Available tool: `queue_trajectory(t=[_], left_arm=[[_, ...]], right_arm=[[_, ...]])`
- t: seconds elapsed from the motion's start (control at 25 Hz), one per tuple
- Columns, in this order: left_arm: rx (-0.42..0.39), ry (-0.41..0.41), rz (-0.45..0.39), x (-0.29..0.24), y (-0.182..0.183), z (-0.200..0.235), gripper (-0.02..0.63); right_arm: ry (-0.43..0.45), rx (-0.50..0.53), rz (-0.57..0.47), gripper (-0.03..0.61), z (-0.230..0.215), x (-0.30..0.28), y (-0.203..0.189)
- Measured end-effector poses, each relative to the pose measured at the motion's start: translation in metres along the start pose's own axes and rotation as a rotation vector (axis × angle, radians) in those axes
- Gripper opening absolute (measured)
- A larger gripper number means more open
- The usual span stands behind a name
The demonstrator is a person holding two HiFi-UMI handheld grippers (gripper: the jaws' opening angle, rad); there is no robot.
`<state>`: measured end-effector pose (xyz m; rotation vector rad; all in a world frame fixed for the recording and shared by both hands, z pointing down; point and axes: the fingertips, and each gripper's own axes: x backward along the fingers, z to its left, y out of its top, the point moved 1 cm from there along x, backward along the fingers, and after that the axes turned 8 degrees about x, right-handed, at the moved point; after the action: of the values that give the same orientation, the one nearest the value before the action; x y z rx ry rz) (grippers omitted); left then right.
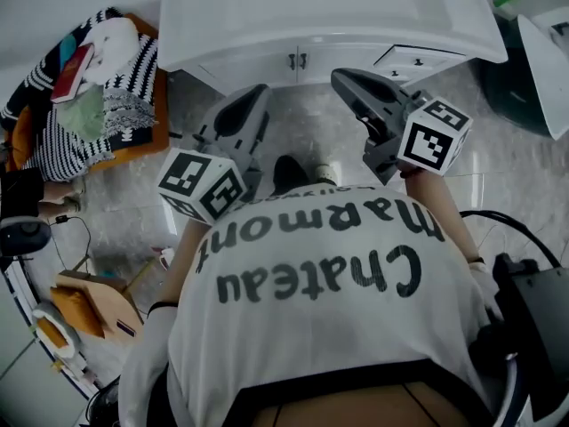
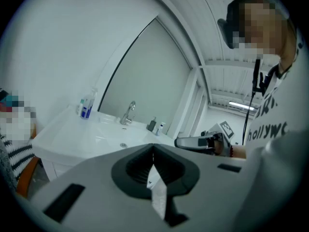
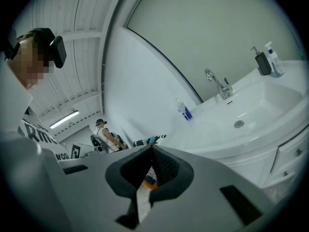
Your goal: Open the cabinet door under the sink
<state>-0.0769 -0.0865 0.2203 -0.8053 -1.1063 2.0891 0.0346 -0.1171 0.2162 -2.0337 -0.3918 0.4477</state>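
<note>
The white vanity stands under the sink [image 1: 356,12]. Its two cabinet doors [image 1: 258,65] are closed, with a pair of small dark handles [image 1: 297,60] at the middle seam. My left gripper [image 1: 256,94] is shut and empty, held in the air just short of the left door. My right gripper [image 1: 343,78] is also shut and empty, close in front of the right door. In the left gripper view the shut left gripper [image 2: 153,151] points over the basin [image 2: 96,137]. In the right gripper view the right gripper [image 3: 152,152] points past the basin [image 3: 241,117] and faucet [image 3: 219,86].
A chair heaped with striped clothes [image 1: 98,96] stands left of the vanity. A dark bin [image 1: 520,83] sits at the right. A drawer [image 1: 418,60] is right of the doors. Bottles [image 3: 268,62] stand on the counter. Cables and a wooden item [image 1: 89,301] lie on the floor at lower left.
</note>
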Motion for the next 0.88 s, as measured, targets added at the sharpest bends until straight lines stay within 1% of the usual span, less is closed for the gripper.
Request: queue_trajectory(t=[0.2,0.36,0.6,0.68,0.88], left_arm=[[0.003,-0.062,0.049,0.004,0.001,0.019,0.008],[-0.013,-0.09,0.094,0.001,-0.005,0.033,0.008],[-0.03,-0.136,0.092,-0.004,-0.017,0.043,0.008],[-0.029,-0.133,0.095,-0.008,-0.021,0.047,0.008],[0.003,-0.1,0.124,-0.023,-0.034,0.058,0.008]], right_arm=[[-0.061,-0.017,-0.013,0.008,0.004,-0.02,-0.003],[-0.105,-0.01,-0.041,0.008,0.005,-0.032,-0.006],[-0.138,-0.026,-0.01,0.008,-0.004,-0.042,-0.02],[-0.139,-0.039,0.004,0.008,-0.009,-0.045,-0.024],[-0.134,-0.083,0.042,0.008,-0.028,-0.053,-0.037]])
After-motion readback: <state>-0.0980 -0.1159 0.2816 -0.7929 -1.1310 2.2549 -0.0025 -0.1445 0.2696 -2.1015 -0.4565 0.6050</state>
